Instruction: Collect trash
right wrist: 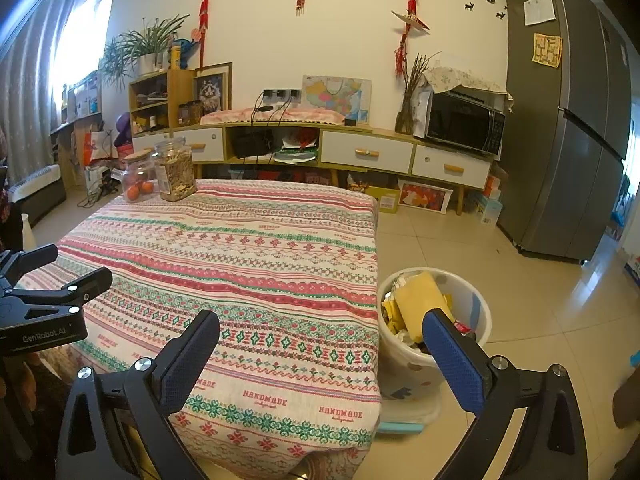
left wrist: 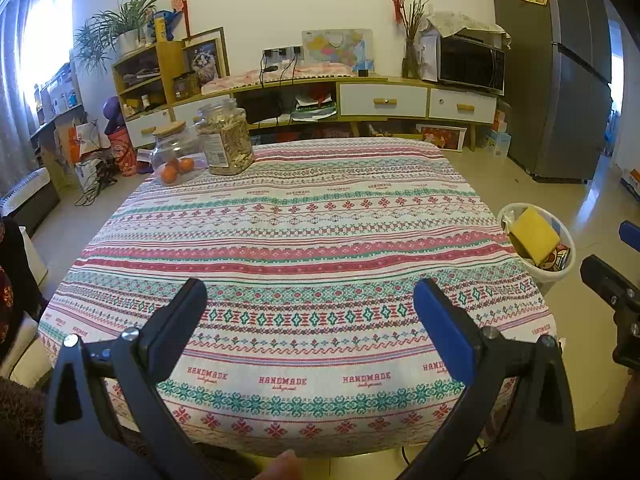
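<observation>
A white trash bin (right wrist: 478,308) stands on the floor to the right of the table and holds a yellow packet (right wrist: 420,300) and other wrappers. It also shows in the left wrist view (left wrist: 560,272) with the yellow packet (left wrist: 534,234) on top. My left gripper (left wrist: 310,300) is open and empty above the near edge of the patterned tablecloth (left wrist: 300,248). My right gripper (right wrist: 320,336) is open and empty above the table's near right corner, beside the bin. No loose trash shows on the tablecloth (right wrist: 248,264).
Two glass jars stand at the table's far left corner: one with dried snacks (left wrist: 226,140) and one with oranges (left wrist: 174,156). A low cabinet (right wrist: 360,152) with a microwave (right wrist: 464,124) lines the back wall. A grey fridge (right wrist: 568,152) stands at right.
</observation>
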`<action>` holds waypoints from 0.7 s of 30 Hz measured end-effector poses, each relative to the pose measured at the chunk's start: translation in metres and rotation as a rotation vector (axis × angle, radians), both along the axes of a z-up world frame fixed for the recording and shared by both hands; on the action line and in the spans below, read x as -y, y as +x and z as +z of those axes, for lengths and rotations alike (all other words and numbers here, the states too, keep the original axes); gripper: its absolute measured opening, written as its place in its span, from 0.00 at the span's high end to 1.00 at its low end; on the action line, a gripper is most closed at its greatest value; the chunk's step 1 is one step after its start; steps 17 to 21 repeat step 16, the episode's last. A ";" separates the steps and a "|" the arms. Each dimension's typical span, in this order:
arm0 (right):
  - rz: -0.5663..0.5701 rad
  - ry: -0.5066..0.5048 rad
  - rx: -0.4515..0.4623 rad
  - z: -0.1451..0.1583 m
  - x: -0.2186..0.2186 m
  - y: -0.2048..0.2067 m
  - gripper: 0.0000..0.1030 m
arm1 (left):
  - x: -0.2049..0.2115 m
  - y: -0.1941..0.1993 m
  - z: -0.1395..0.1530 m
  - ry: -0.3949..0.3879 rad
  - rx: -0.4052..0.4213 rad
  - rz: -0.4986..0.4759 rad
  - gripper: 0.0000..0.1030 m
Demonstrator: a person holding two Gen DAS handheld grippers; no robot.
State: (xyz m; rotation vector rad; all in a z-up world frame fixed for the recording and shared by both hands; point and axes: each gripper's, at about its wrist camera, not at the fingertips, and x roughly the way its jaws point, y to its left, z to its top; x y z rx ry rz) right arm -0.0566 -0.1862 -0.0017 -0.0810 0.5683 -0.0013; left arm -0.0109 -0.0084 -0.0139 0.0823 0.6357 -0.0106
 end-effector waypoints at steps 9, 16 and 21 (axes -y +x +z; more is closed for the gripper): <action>-0.003 0.000 0.001 0.000 0.000 0.000 0.00 | -0.001 0.001 -0.001 -0.006 -0.006 -0.007 0.00; 0.005 0.000 -0.002 0.000 0.000 0.000 0.00 | -0.002 0.005 -0.001 -0.007 -0.028 -0.004 0.00; 0.005 0.000 -0.002 0.000 0.000 0.000 0.00 | -0.002 0.005 -0.001 -0.007 -0.028 -0.004 0.00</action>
